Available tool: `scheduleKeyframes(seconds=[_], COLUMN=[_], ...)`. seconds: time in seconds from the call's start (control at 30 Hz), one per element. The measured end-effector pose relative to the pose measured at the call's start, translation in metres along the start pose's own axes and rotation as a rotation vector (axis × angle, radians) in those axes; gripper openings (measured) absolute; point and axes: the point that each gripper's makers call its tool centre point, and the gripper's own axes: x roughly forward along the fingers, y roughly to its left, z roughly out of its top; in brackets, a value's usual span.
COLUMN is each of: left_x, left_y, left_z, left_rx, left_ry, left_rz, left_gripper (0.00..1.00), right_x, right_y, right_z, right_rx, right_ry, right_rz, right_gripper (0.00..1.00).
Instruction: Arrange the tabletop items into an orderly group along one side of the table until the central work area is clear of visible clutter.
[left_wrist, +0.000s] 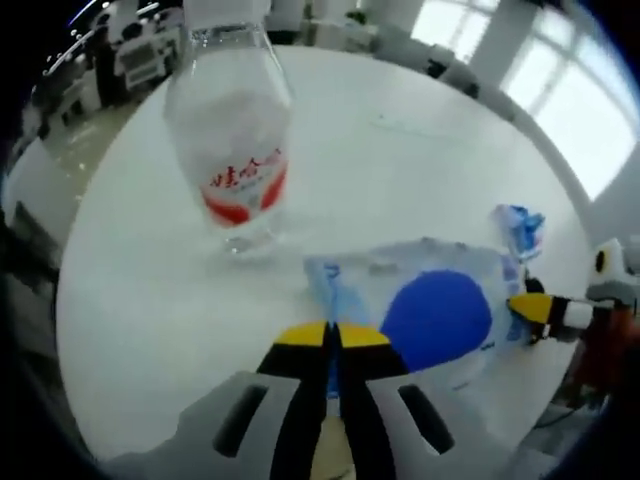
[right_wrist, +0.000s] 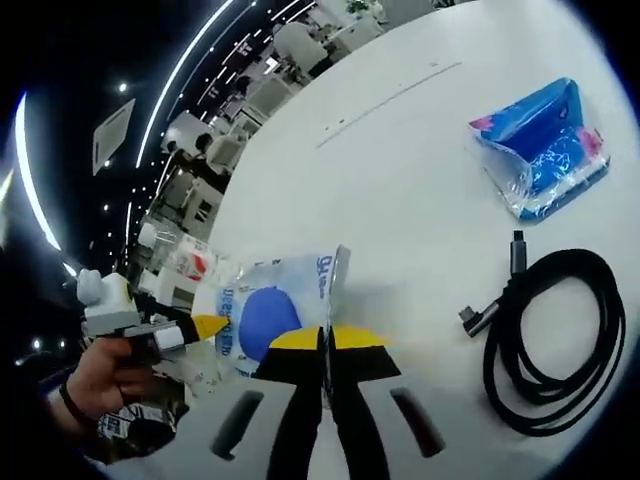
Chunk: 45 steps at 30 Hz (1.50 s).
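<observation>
White tabletop (left_wrist: 420, 160) carries four loose items, none yet in an orderly group. A clear bottle (left_wrist: 232, 130) with a red label stands upright toward the far side in the left gripper view. A clear bag (left_wrist: 420, 310) with a blue disc lies flat just beyond the left gripper (left_wrist: 333, 335), whose fingers are pressed together on one edge of the bag. In the same view the right gripper (left_wrist: 530, 305) meets the opposite edge of the bag. In the right gripper view, the right gripper (right_wrist: 323, 340) also has its fingers pressed together, with the bag (right_wrist: 270, 310) edge caught between the tips, while the left gripper (right_wrist: 205, 326), held in a hand (right_wrist: 100, 385), reaches the bag's far end. Both grippers therefore appear to grasp the bag, one at each end. A blue packet (right_wrist: 545, 145) lies apart from the bag, and a coiled black cable (right_wrist: 555, 335) lies between packet and gripper, near but not touching either. Judgement: the task is at an early stage. The bag is being handled and has not been placed; bottle, packet and cable lie scattered over the tabletop and remain to be moved to one side. No item can be counted as arranged.
</observation>
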Motion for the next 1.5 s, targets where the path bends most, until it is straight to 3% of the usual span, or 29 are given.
scheduleKeyframes(seconds=[0.37,0.83,1.23,1.5], left_x=[0.001,0.005,0.021,0.034], left_y=[-0.023,-0.054,-0.069,-0.074], left_z=[0.009,0.036,0.055,0.060], left_rx=[-0.019,-0.007,-0.031,-0.033], left_ry=[-0.022,-0.074,-0.080,-0.065], left_rz=[-0.038,-0.066,-0.075,-0.067], left_gripper=[0.00,0.00,0.00,0.00], right_x=[-0.011,-0.024,-0.018,-0.010], right_y=[-0.009,-0.022,-0.039,-0.050], right_z=[0.026,0.063,0.090,0.097], right_rx=[-0.023,-0.051,-0.057,-0.076], right_ry=[-0.029,-0.065,-0.066,-0.048], right_rz=[-0.010,-0.041,-0.085,-0.121], right_gripper=[0.00,0.00,0.00,0.00])
